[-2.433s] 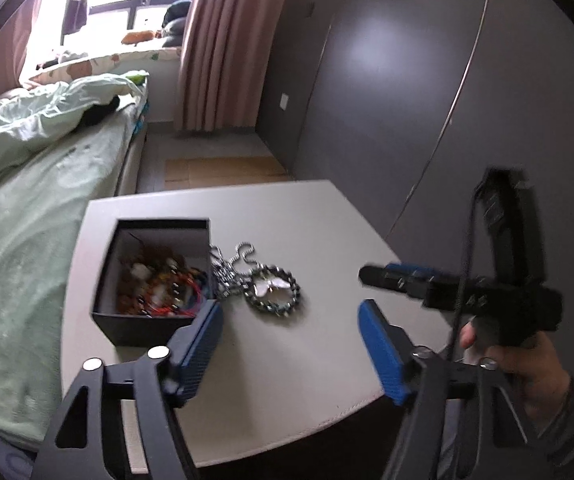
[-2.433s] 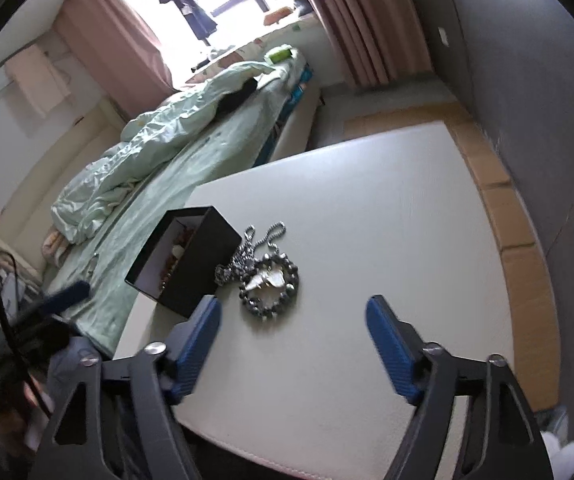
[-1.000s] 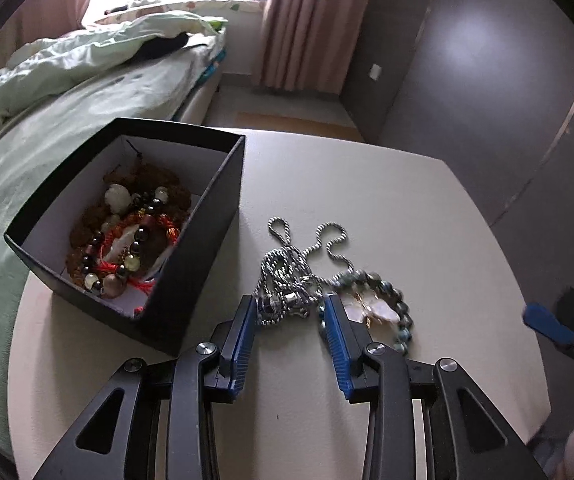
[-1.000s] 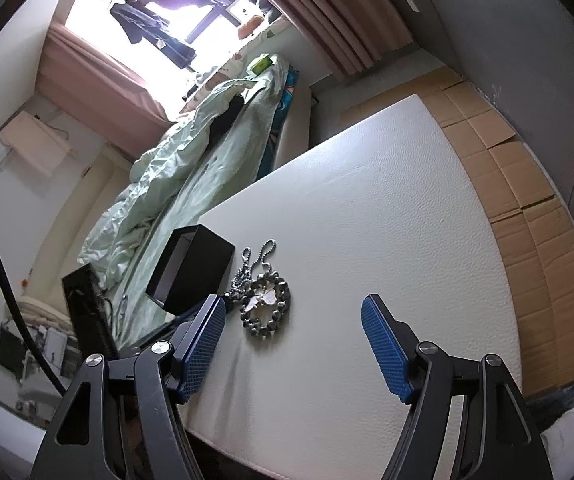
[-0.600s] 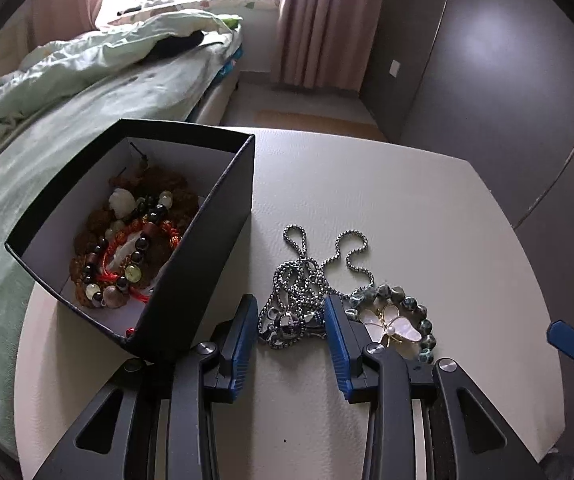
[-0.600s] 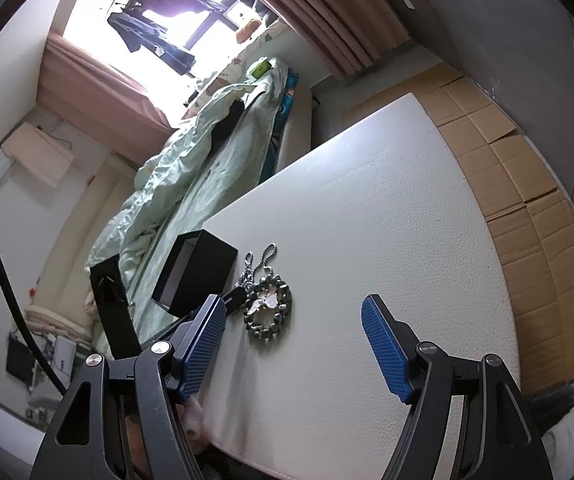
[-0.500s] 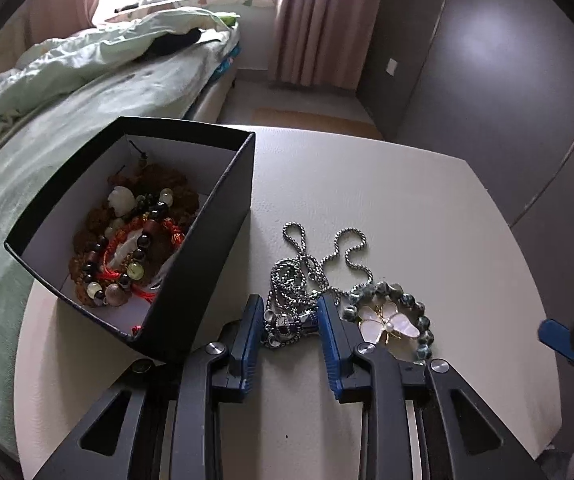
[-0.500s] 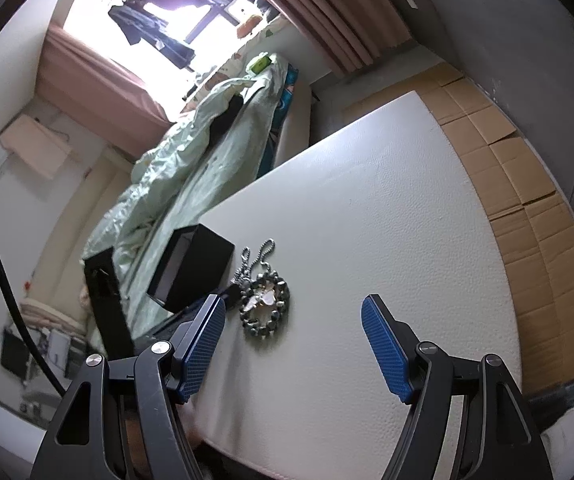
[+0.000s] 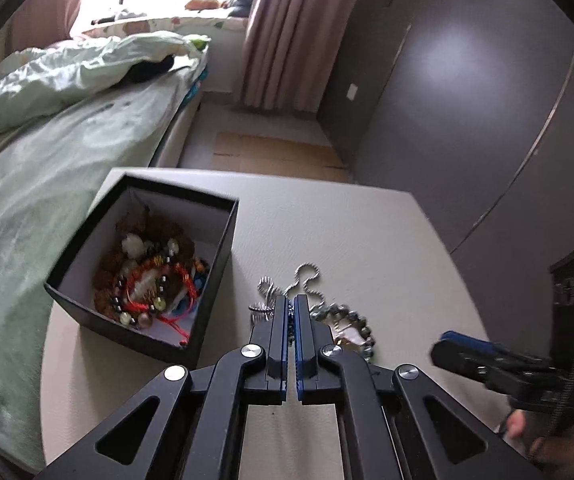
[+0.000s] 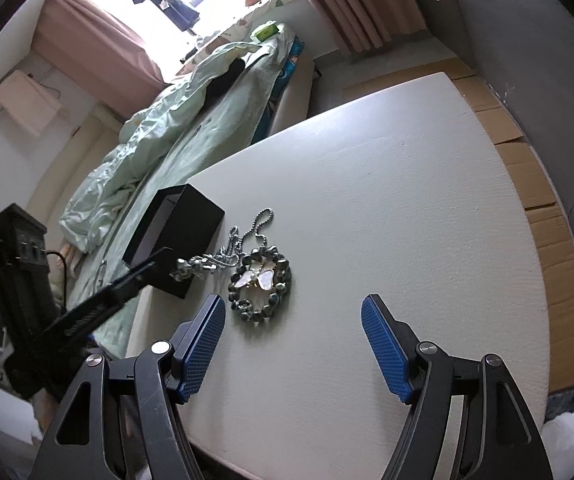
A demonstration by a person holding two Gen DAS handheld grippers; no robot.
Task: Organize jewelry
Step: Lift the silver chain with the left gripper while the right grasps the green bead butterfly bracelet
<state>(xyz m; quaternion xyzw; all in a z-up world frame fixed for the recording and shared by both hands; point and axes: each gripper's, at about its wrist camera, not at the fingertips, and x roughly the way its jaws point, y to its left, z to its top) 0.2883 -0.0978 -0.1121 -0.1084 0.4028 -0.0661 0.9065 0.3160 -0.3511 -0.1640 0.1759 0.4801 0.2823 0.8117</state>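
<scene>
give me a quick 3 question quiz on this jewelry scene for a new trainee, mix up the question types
1. True or false: the left gripper is shut on the silver chain.
2. Multiple choice: where does the beaded bracelet lie? A) inside the black box B) on the white table C) between the right gripper's pads
3. Fill in: the right gripper is ____ and holds nothing.

Key
1. True; the chain is pinched at its tips beside the black box.
2. B; it lies on the white table, with a pale butterfly charm in its ring.
3. Open.
</scene>
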